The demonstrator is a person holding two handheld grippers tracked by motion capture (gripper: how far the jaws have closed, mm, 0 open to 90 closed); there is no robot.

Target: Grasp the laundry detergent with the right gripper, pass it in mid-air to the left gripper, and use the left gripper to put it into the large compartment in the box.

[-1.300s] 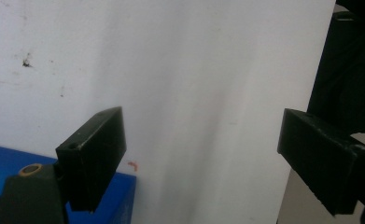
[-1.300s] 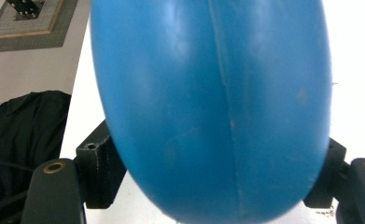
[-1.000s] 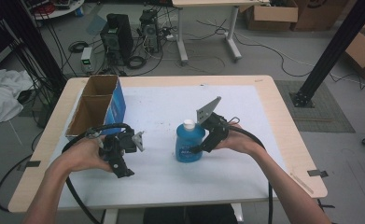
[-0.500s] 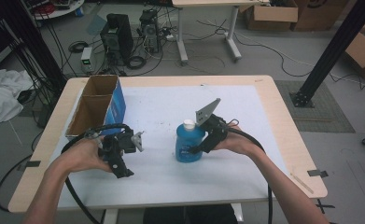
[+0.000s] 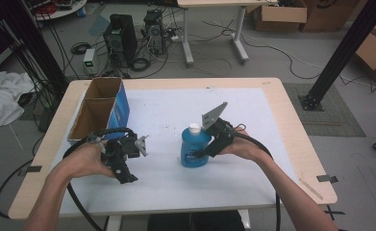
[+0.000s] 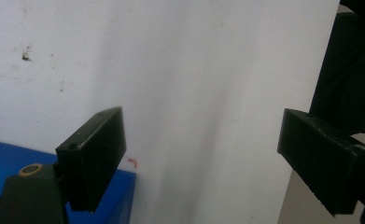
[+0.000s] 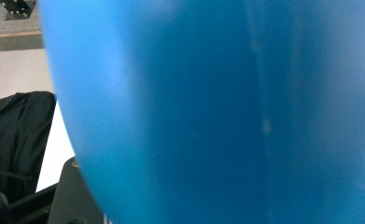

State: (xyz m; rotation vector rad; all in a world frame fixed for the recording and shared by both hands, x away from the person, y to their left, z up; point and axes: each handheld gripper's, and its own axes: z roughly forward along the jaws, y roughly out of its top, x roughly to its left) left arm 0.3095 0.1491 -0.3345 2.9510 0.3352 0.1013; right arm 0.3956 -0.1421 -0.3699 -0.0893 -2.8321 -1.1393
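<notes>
A blue bottle [image 5: 195,147] with a white cap stands upright near the middle of the white table top [image 5: 166,110]. My right gripper [image 5: 208,151] reaches it from the right at its lower body. Its jaws have just been closing with the bottle between them, and they press on it. Up close in the right gripper view, the bottle's blue wall [image 7: 217,112] hides the jaws almost fully. My left gripper [image 5: 126,174] is held low over the table, left of the bottle and apart from it. In the left gripper view its jaws [image 6: 203,158] stand wide open over bare white surface.
An open cardboard box [image 5: 99,113] with a blue side stands at the table's left, just behind my left hand. A blue corner [image 6: 119,196] shows low in the left gripper view. Cables trail from both grippers over the near table edge.
</notes>
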